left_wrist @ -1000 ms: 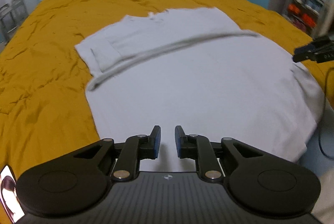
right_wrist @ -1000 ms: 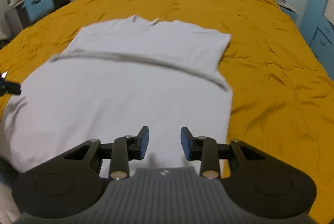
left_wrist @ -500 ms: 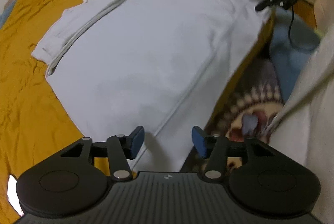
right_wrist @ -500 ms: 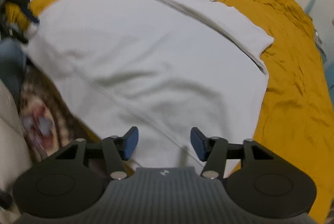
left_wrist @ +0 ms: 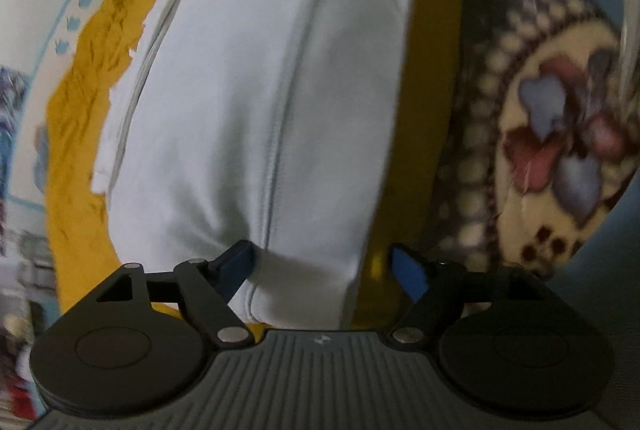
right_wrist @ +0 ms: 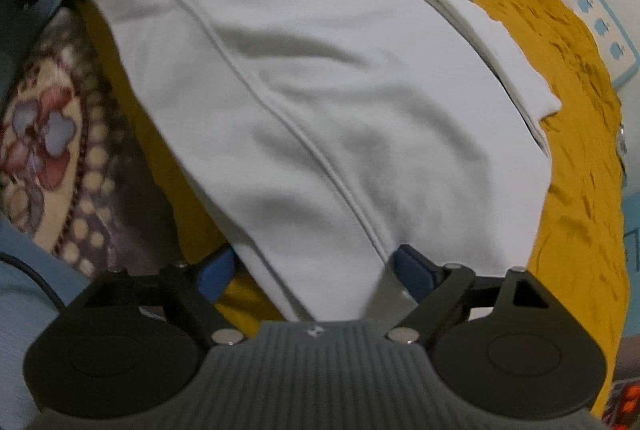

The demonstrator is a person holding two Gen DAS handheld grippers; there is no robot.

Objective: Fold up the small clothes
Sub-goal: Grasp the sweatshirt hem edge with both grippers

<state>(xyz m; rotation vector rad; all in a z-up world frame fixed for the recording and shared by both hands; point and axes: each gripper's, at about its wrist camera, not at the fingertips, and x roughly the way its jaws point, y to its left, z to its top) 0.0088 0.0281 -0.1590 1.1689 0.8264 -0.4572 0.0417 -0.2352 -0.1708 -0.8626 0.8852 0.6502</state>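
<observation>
A white garment (left_wrist: 240,101) lies spread on a mustard-yellow bedspread (left_wrist: 80,77), its near hem hanging over the bed edge. It also shows in the right wrist view (right_wrist: 340,89), with a seam running down its middle. My left gripper (left_wrist: 322,266) is open, its jaws set wide on either side of the garment's near corner. My right gripper (right_wrist: 314,266) is open too, its jaws straddling the other near corner of the hem. Neither pair of jaws is closed on the cloth.
A patterned floral blanket (left_wrist: 552,133) hangs below the bed edge, also in the right wrist view (right_wrist: 52,133). The bedspread (right_wrist: 568,117) stretches beyond the garment. A light blue wall panel (right_wrist: 600,25) stands at the far side.
Both grippers have dropped low to the near hem at the bed edge and opened wider. Each now straddles a corner of the garment.
</observation>
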